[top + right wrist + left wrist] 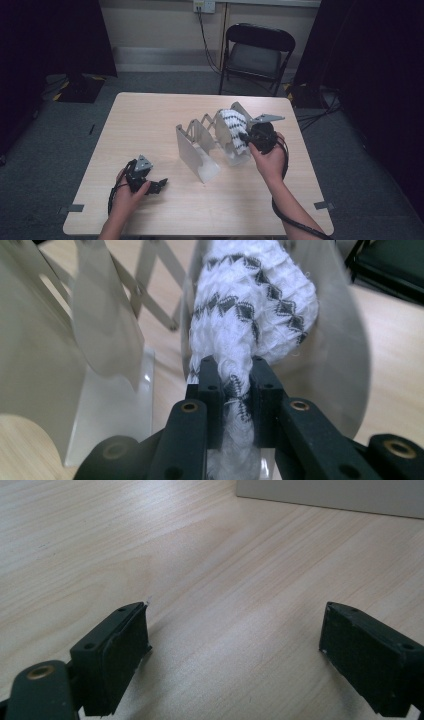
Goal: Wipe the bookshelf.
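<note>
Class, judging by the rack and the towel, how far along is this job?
Done: the white patterned towel already sits between two plates of the metal rack. In hand: the right gripper is shut on it. Left: releasing it; the left gripper rests open on the table.

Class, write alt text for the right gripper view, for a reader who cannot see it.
Two black jaws of the right gripper are shut on a white cloth with black diamond patterns, held between two upright plates of a metal rack on a wooden table.

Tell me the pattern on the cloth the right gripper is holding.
The cloth is white with rows of black zigzag or diamond marks, clearest in the right gripper view, where the right gripper pinches it.
</note>
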### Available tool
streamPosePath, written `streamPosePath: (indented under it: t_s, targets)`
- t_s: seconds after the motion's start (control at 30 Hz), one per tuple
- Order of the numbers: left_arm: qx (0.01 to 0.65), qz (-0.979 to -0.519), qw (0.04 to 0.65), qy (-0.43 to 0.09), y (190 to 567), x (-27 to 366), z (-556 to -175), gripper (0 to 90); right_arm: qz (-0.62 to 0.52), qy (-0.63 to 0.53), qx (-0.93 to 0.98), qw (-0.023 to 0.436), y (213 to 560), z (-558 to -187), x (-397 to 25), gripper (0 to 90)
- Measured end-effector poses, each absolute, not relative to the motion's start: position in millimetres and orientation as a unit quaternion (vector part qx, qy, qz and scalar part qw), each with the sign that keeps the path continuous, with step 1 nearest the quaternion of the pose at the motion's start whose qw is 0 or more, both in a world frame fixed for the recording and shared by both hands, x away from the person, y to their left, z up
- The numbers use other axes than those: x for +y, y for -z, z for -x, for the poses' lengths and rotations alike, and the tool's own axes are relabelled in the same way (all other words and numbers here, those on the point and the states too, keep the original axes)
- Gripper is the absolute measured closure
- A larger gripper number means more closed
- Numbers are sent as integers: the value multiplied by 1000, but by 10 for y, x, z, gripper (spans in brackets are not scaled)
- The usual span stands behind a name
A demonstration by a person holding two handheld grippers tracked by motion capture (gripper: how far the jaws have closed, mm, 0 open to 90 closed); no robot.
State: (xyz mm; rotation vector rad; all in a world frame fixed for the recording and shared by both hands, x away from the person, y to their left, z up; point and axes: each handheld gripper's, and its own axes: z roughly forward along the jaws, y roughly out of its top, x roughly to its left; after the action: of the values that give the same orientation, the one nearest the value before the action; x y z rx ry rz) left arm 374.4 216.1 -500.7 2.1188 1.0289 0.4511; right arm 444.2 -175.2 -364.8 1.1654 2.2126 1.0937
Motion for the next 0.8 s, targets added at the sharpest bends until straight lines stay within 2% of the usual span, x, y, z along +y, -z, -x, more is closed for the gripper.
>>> streamPosePath:
  t_s: [0.1, 0.2, 0.7, 0.8]
  targets:
    - [400, -823, 363, -175, 5007, 2160, -3744, 120, -407, -399, 794, 210, 3540, -4458, -1702, 795]
    - [400, -823, 363, -175, 5007, 2161, -3744, 120, -400, -399, 800, 203, 3591, -4448, -1661, 795]
    - [400, -823, 363, -175, 5008, 2160, -3744, 120, -395, -348, 836, 155, 4426, -4379, -1696, 793]
    - [400, -823, 363, -175, 5007, 2160, -3744, 120, -404, -335, 838, 149, 4628, -4392, -1709, 769]
